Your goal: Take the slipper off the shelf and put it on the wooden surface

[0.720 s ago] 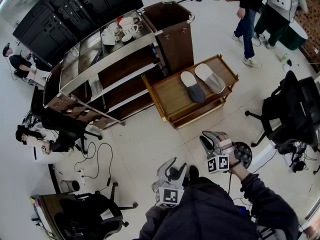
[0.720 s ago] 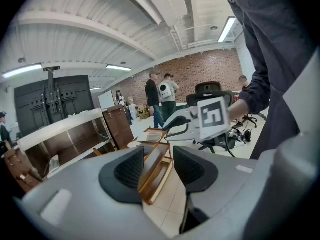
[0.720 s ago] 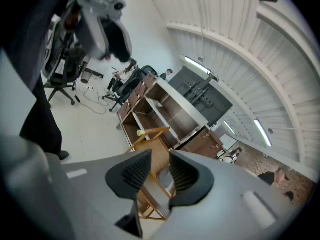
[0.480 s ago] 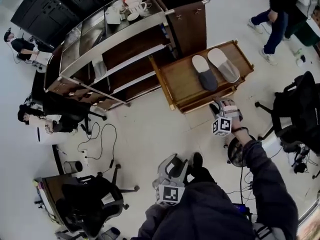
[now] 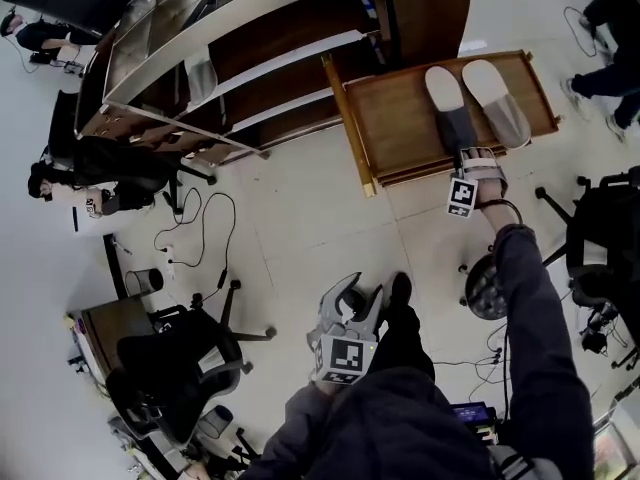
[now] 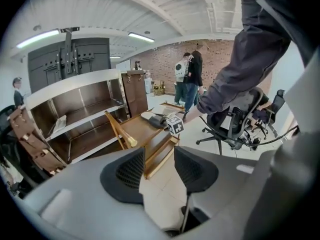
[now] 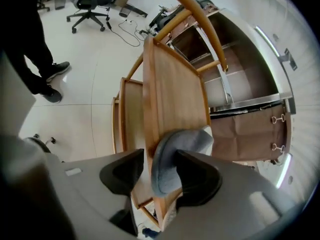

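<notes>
A tall open shelf (image 5: 285,50) with metal-edged boards is seen at the upper left of the head view. On one of its boards a pale flat item (image 5: 200,74) is propped, its kind not clear. Just beside the shelf stands a low wooden tabletop (image 5: 395,118) with raised edges. A black office chair (image 5: 170,368) is found at the lower left on the pale floor (image 5: 300,228), well apart from the tabletop.

Two slippers are laid side by side on the tabletop, toes toward the near edge: a grey-toed slipper (image 5: 452,113) and, just beside it, a lighter slipper (image 5: 497,103).

The right tool (image 7: 159,160) is held out at the tabletop's near edge with its jaws spread; the grey toe is seen between them, with a gap left at one jaw, so the slipper is not clamped. The left tool (image 6: 159,164) is held low near the body, released, with only floor visible between its jaws.
</notes>
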A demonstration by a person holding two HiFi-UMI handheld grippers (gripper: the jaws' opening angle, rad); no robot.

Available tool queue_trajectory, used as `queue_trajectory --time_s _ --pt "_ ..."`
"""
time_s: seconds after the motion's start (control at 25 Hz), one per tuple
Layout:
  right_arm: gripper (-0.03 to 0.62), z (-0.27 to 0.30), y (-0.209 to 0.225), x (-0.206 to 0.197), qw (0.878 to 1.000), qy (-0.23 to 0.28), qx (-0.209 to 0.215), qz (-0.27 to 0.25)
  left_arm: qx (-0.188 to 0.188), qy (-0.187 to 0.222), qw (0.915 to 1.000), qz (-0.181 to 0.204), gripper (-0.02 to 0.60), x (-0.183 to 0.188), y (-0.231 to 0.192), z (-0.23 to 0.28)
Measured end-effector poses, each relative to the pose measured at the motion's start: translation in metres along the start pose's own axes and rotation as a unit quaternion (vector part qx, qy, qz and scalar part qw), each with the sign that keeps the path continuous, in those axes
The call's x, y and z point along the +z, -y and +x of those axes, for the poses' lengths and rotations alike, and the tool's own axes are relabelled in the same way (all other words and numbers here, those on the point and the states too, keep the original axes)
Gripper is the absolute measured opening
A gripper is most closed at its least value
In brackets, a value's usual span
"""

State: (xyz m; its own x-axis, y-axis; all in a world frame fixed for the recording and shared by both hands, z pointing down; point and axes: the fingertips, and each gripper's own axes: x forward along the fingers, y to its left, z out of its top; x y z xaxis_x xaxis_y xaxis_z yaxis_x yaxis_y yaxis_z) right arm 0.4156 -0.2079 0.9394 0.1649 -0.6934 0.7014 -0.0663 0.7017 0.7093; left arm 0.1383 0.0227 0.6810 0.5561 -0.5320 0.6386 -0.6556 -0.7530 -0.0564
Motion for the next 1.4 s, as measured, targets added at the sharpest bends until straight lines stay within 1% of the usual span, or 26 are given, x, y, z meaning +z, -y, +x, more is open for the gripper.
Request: queue_trajectory --time_s 0.04,0.12,0.2,0.24,0.36,0.52,0.68,0.76,0.84,0.92,1.04,1.16,1.24,1.32,1.4 --pt "0.189 0.003 0.001 0.001 1.0 -0.003 -0.003 -0.002 0.0 0.001 1.0 0.003 0.201 0.002 -0.005 0.003" --pt "0.181 0.003 0.006 0.003 1.0 -0.006 -0.003 -0.002 0.003 0.008 0.9999 0.007 0.201 0.008 -0.016 0.008" --pt "0.137 0.002 0.003 0.003 1.0 -0.004 -0.005 -0.008 -0.002 0.015 0.9998 0.009 0.201 0.014 -0.022 0.012" --pt "0.108 -0.003 0.004 0.001 1.0 -0.001 -0.007 -0.003 -0.007 0.02 0.9997 0.013 0.201 0.018 -0.023 0.013" --pt "0.075 -0.03 0.019 -0.004 0.999 0.012 -0.027 0.031 -0.02 0.037 0.9988 0.024 0.201 0.028 -0.025 0.012" --pt "0.058 -0.1 0.05 0.008 0.992 0.055 -0.057 0.095 -0.028 0.059 0.9977 0.019 0.201 0.03 -0.031 -0.002" --pt "0.057 -0.188 0.074 0.038 0.98 0.082 -0.083 0.161 -0.031 0.082 0.9959 -0.02 0.201 0.023 -0.062 -0.028" --pt "0.055 -0.237 0.085 0.065 0.974 0.094 -0.098 0.181 -0.028 0.094 0.9945 -0.037 0.201 0.014 -0.086 -0.044" --pt "0.055 -0.272 0.105 0.1 0.968 0.112 -0.117 0.19 -0.019 0.107 0.9931 -0.045 0.201 0.005 -0.119 -0.055" --pt "0.055 -0.295 0.124 0.145 0.965 0.129 -0.13 0.188 -0.011 0.116 0.992 -0.05 0.201 -0.004 -0.158 -0.066" --pt "0.055 -0.316 0.154 0.224 0.963 0.153 -0.137 0.175 0.001 0.127 0.9905 -0.052 0.201 -0.017 -0.217 -0.089" --pt "0.055 -0.306 0.191 0.302 0.961 0.18 -0.149 0.149 0.019 0.145 0.988 -0.05 0.2 -0.026 -0.275 -0.108" --pt "0.055 -0.286 0.213 0.35 0.962 0.19 -0.152 0.126 0.031 0.145 0.9875 -0.053 0.199 -0.038 -0.309 -0.119" --pt "0.057 -0.259 0.232 0.389 0.965 0.192 -0.15 0.101 0.045 0.146 0.9861 -0.066 0.199 -0.05 -0.335 -0.131" --pt "0.057 -0.221 0.257 0.422 0.967 0.19 -0.151 0.073 0.064 0.152 0.9822 -0.09 0.196 -0.059 -0.358 -0.139"
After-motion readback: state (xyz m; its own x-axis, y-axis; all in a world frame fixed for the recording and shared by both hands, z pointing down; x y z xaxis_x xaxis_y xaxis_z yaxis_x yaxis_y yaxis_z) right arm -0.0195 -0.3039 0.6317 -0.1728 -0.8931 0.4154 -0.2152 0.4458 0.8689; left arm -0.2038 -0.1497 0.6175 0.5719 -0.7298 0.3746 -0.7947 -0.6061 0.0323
